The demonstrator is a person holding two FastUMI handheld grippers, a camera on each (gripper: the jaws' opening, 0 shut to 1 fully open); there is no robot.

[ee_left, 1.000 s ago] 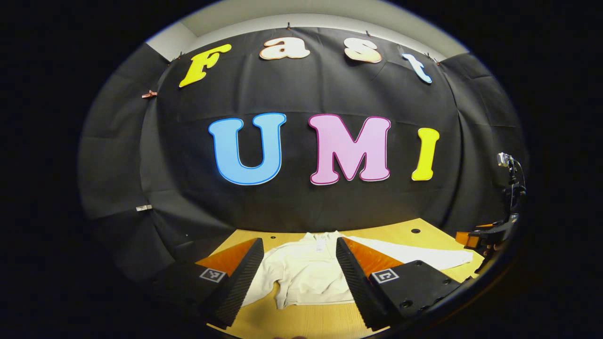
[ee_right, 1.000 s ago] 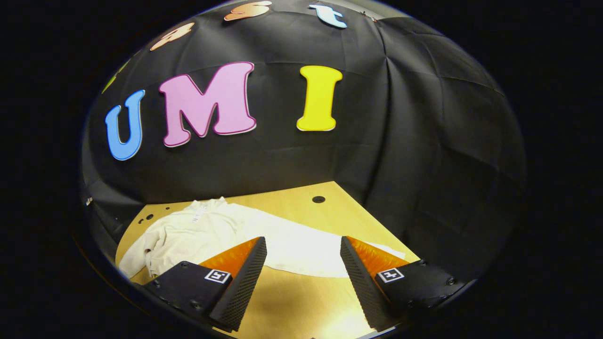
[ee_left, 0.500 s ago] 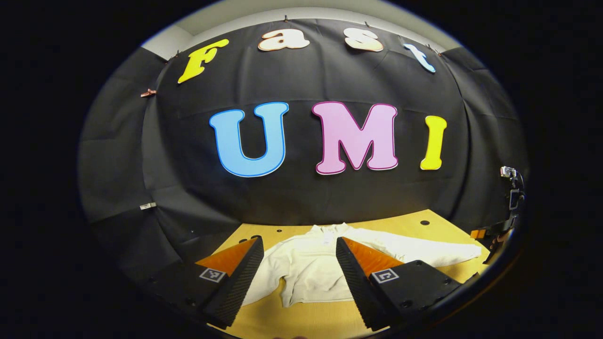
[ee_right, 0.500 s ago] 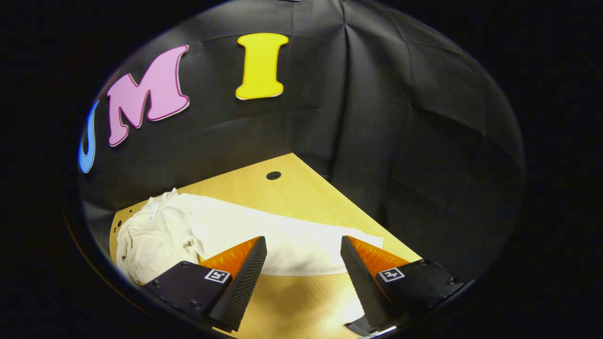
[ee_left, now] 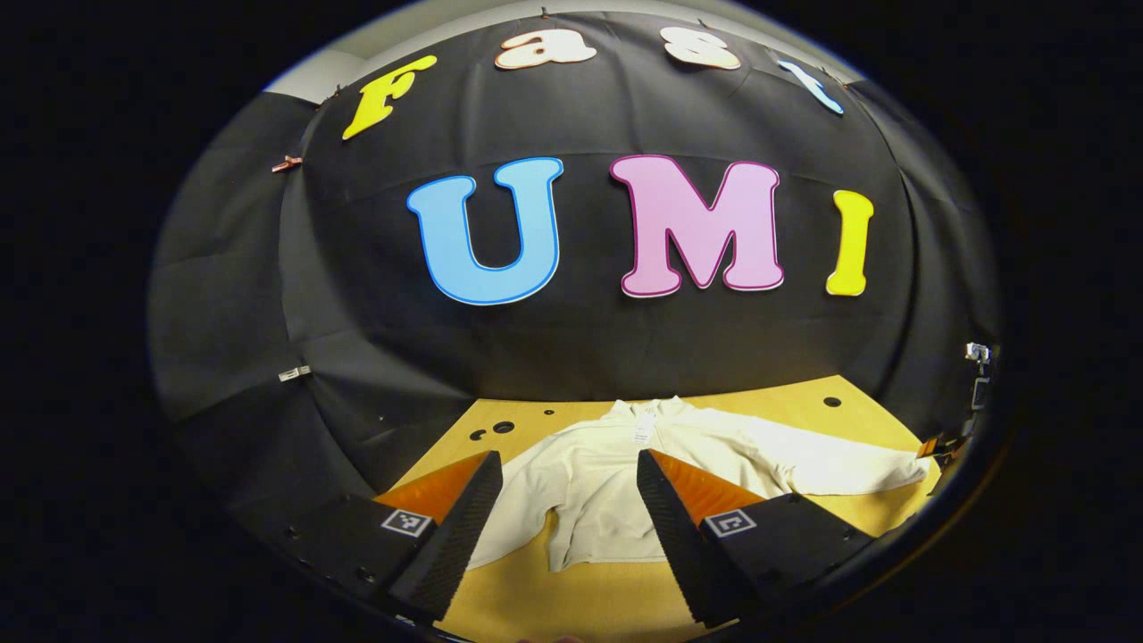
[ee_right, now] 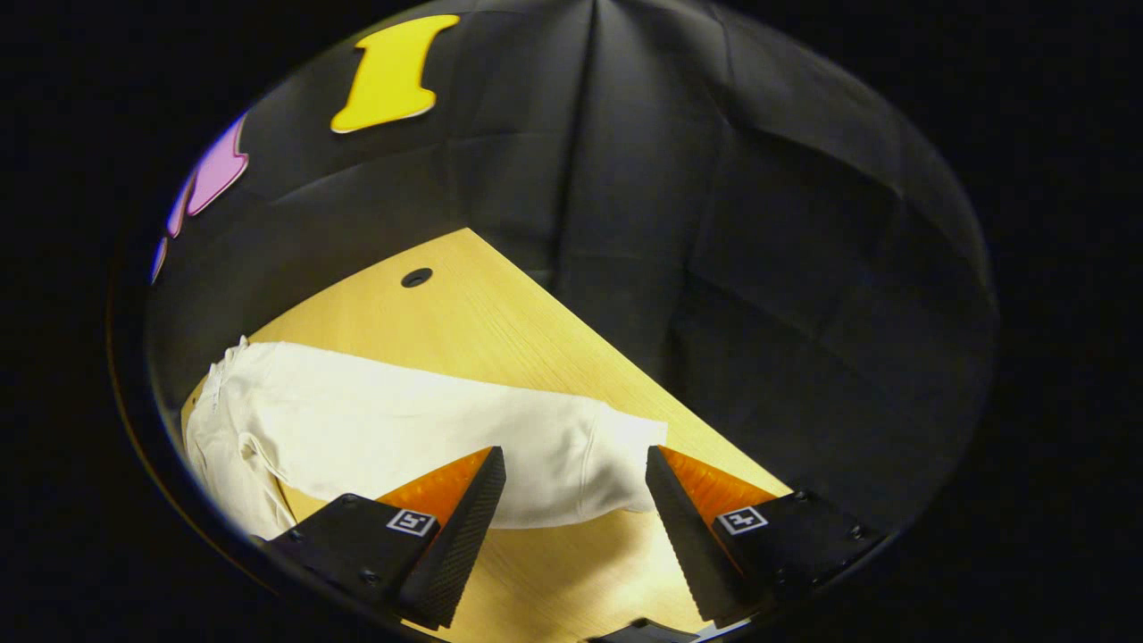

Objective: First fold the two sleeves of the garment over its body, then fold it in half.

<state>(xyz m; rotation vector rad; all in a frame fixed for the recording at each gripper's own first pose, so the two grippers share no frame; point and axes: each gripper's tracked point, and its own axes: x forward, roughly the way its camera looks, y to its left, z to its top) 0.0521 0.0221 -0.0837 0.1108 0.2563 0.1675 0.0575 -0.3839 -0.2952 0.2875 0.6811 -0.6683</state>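
A wooden table (ee_left: 795, 415) with small round holes, black cloth wall (ee_left: 571, 348) behind. The white garment (ee_left: 616, 482) lies flat on it, one sleeve (ee_right: 429, 438) stretched toward the table's edge (collar at the wall side). Left gripper (ee_left: 569, 527) spread wide above the body; right gripper (ee_right: 576, 527) wide too, sleeve cuff between its fingers, nothing held.
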